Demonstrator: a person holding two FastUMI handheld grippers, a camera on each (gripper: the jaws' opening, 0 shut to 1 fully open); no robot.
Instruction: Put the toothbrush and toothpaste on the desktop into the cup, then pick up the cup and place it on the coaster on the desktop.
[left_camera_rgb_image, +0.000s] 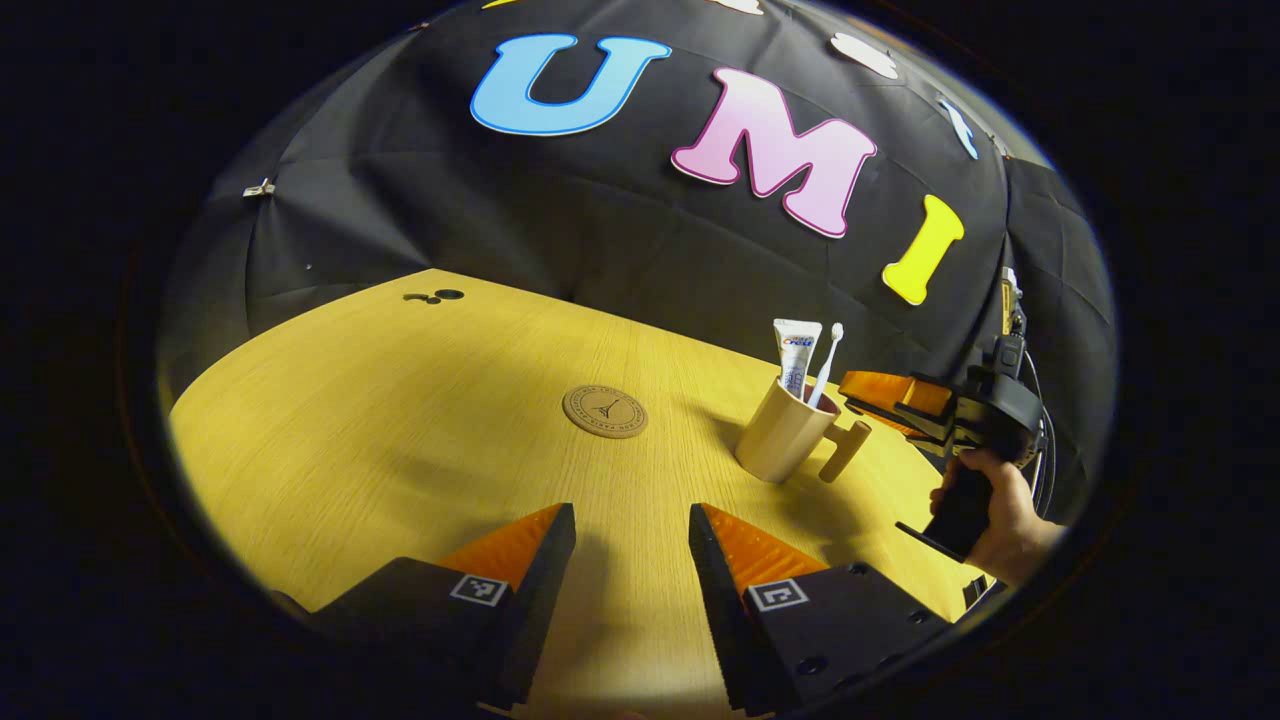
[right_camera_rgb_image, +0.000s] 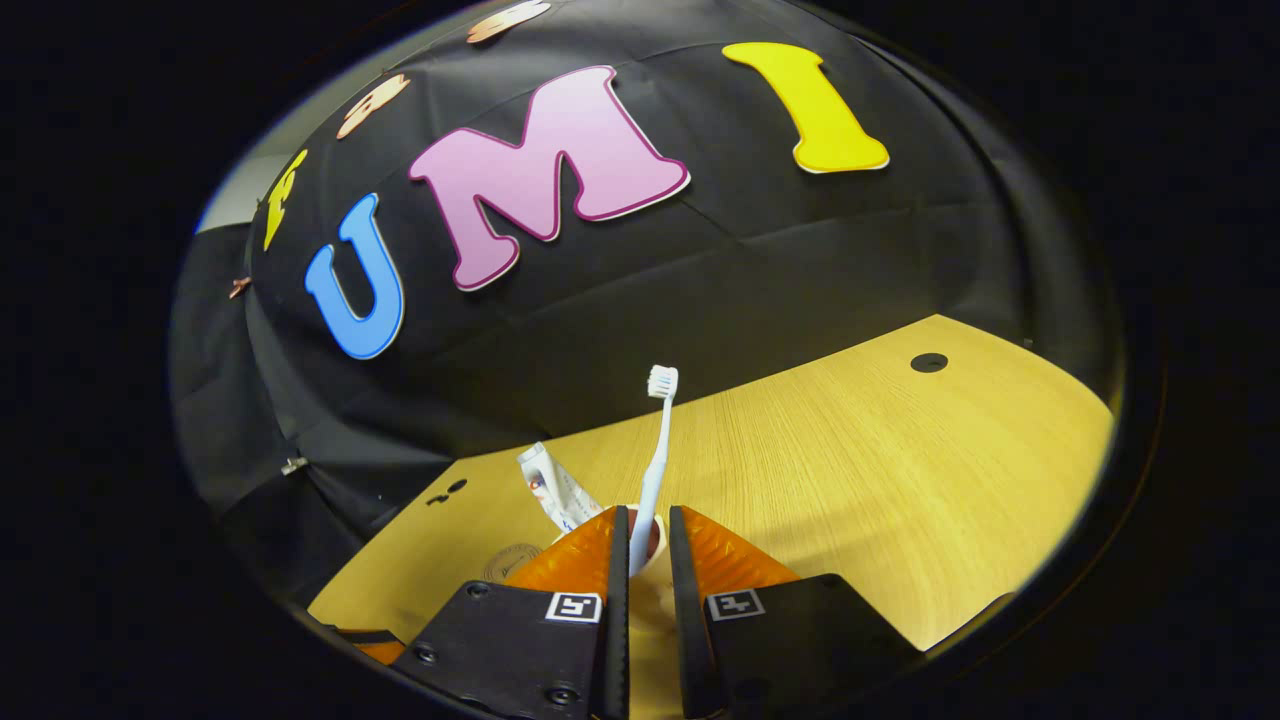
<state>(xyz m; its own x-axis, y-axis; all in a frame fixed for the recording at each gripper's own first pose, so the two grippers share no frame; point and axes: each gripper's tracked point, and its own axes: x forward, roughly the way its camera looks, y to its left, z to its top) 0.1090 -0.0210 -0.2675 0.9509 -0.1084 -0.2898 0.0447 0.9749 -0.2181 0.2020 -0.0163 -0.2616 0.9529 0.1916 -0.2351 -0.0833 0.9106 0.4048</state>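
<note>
A beige cup (left_camera_rgb_image: 778, 440) with a side handle stands upright on the wooden table (left_camera_rgb_image: 400, 430), holding a white toothpaste tube (left_camera_rgb_image: 797, 350) and a white toothbrush (left_camera_rgb_image: 826, 365). A round brown coaster (left_camera_rgb_image: 604, 411) lies bare to its left. My left gripper (left_camera_rgb_image: 632, 512) hovers open over the near table, well short of both. My right gripper (left_camera_rgb_image: 848, 392), held by a hand (left_camera_rgb_image: 1005, 520), reaches the cup's right rim. In the right gripper view that gripper (right_camera_rgb_image: 648, 512) has a narrow gap; the toothbrush (right_camera_rgb_image: 657, 440) rises beyond it, the toothpaste (right_camera_rgb_image: 560, 490) leans left, the cup (right_camera_rgb_image: 648, 600) sits below.
Small cable holes (left_camera_rgb_image: 440, 296) mark the table's far left corner, and another hole (right_camera_rgb_image: 928, 362) lies at the far right in the right gripper view. The coaster (right_camera_rgb_image: 510, 562) peeks out left of the right gripper's fingers. The booth's black cloth wall backs the table.
</note>
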